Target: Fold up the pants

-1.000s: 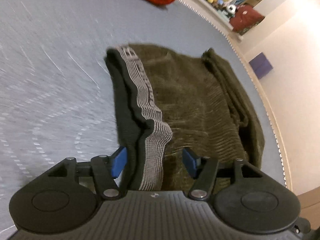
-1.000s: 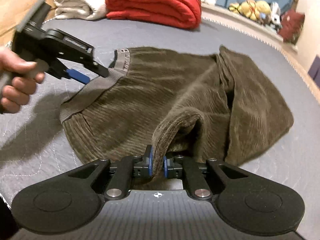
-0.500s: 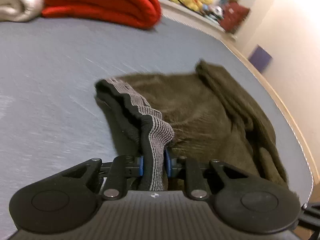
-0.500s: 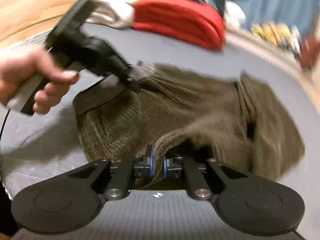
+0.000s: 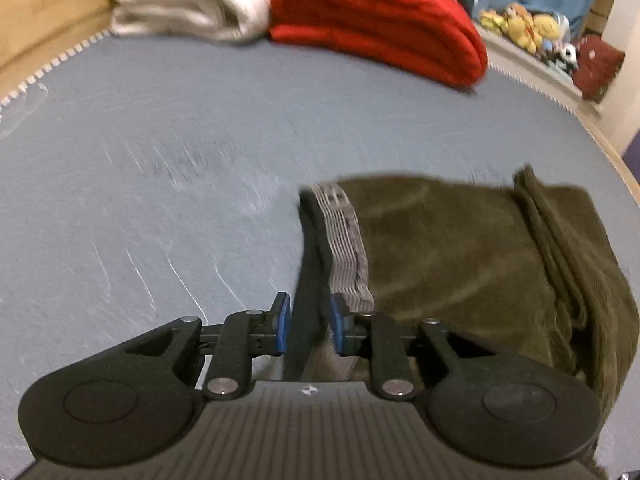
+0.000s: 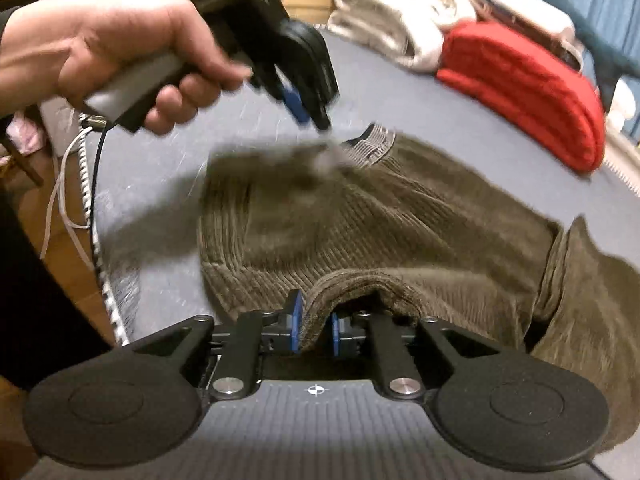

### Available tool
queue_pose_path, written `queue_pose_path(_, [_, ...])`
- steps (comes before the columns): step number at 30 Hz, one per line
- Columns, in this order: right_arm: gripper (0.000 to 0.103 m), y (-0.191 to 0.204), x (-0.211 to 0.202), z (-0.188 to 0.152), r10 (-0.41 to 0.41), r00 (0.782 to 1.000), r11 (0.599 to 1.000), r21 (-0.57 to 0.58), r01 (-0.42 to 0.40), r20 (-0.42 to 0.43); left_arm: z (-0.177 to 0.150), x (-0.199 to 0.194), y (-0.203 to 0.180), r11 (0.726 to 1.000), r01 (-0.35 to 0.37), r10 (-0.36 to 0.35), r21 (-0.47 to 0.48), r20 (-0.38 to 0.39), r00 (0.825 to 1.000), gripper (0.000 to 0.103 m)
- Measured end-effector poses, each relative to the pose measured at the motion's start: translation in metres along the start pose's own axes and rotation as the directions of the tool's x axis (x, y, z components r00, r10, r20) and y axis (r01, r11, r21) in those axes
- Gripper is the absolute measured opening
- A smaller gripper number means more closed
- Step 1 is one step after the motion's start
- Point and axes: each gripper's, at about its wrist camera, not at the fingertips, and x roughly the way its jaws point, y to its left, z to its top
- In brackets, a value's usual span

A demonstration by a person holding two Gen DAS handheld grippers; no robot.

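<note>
- Left wrist view: the left gripper (image 5: 306,326) points across the grey bed (image 5: 168,184) toward its far edge. Its blue-padded jaws stand a little apart with the dark edge of the waistband (image 5: 340,236) between them; the left pad clears the cloth, and I cannot tell whether the right pad presses it.
- The olive corduroy pants (image 5: 460,248) lie folded on the right half of the bed, reaching its right edge, the striped grey waistband running from the jaws away toward the bed's middle.
- At the far edge lie a folded red blanket (image 5: 376,20) and, touching it on the left, a white folded pile (image 5: 184,4). Plush toys (image 5: 520,28) sit on a ledge beyond the far right corner.
- Right wrist view: the right gripper (image 6: 316,330) is low at the near edge, jaws nearly together, pinching a raised ridge of corduroy of the pants (image 6: 360,216).
- The left hand (image 6: 120,52) is raised over the bed's left side, fingers wrapped around the handle, the left gripper (image 6: 310,114) tilted downward toward the blurred waistband (image 6: 372,140).
</note>
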Motion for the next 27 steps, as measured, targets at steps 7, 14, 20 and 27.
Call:
queue_pose_path(7, [0.051, -0.061, -0.055, 0.001, 0.056, 0.996, 0.987, 0.143, -0.067, 0.076, 0.012, -0.02, -0.052, 0.989, 0.145, -0.144, -0.006, 0.062, 0.988, 0.049])
queue_pose_path(14, [0.053, -0.162, -0.055, -0.014, -0.163, 0.985, 0.9, 0.417, 0.129, 0.048, -0.007, -0.023, -0.114, 0.972, 0.201, -0.21, 0.122, 0.069, 0.975, 0.049])
queue_pose_path(20, [0.053, -0.181, 0.017, -0.016, -0.192, 0.978, 0.879, 0.428, 0.209, -0.084, -0.017, -0.014, -0.148, 0.962, 0.229, -0.233, 0.151, 0.013, 0.972, 0.05])
queue_pose_path(27, [0.011, -0.194, 0.02, -0.037, -0.212, 0.967, 0.854, 0.453, 0.255, -0.144, -0.032, -0.012, -0.179, 0.936, 0.28, -0.281, 0.215, -0.028, 0.959, 0.052])
